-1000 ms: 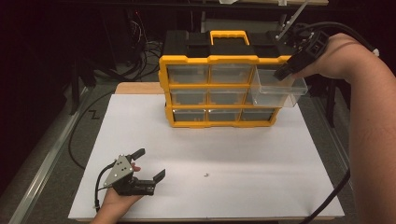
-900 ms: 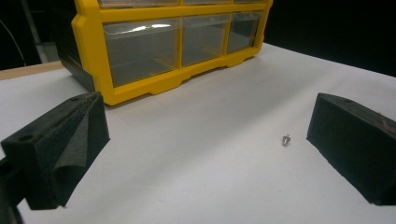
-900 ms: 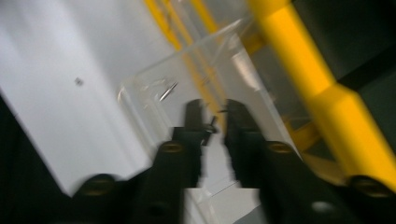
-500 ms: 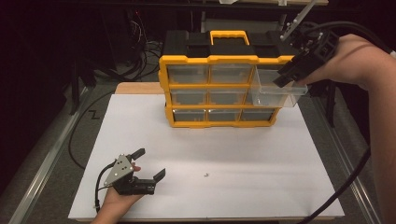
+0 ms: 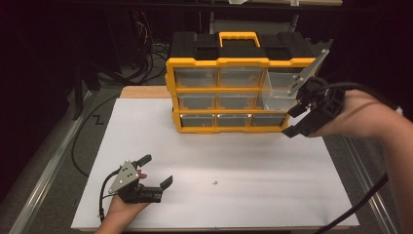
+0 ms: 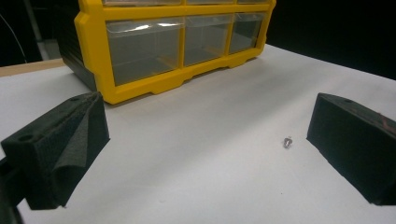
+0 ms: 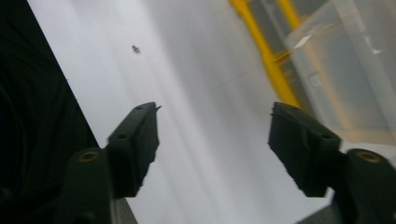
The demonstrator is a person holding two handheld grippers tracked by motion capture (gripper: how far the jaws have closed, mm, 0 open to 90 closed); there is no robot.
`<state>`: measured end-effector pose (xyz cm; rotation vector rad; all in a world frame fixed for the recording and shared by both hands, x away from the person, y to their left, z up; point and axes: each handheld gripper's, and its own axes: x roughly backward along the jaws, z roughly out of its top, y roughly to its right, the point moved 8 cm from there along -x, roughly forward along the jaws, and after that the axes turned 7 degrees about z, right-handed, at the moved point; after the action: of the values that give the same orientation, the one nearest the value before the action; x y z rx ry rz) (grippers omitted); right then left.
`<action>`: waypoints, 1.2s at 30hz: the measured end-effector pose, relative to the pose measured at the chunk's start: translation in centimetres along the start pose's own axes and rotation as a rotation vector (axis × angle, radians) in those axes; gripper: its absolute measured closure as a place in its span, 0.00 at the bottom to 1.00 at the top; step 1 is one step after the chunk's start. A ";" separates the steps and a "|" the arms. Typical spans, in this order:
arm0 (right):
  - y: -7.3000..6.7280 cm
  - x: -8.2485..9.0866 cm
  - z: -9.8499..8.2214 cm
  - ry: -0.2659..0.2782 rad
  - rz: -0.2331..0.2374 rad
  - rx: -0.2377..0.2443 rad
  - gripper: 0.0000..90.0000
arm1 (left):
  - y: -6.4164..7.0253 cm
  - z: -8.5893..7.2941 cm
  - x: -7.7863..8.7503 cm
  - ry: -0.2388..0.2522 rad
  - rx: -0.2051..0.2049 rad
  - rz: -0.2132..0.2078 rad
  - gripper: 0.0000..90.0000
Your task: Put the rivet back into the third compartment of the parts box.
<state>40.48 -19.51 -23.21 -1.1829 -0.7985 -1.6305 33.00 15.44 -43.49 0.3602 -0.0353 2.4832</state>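
A yellow and black organizer with clear drawers stands at the back of the white table. Its top right drawer sticks out of its slot, clear and seemingly empty. My right gripper hovers just in front of and below that drawer, off the plastic. Its jaws have just been opening and stand open with nothing between them; in the right gripper view the drawer lies past the right jaw. A tiny screw lies on the table. My left gripper rests open near the front left, with the screw just inside its right jaw.
The white sheet covers the table from the organizer to the near edge. Cables trail along the dark floor at the left. The organizer's lower drawers are pushed in.
The right gripper let go of the pulled-out drawer, opened its jaws and dropped down and toward the near side. The drawer stays out. The left gripper has not moved.
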 end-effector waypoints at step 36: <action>-6.0 -25.3 0.8 -0.042 0.207 0.124 0.13 | 0.0 0.2 0.1 0.011 -0.004 -0.009 0.00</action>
<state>37.54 -8.92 -46.81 -1.1744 -0.7659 -1.3722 32.98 15.44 -43.32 0.3439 -0.0344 2.4759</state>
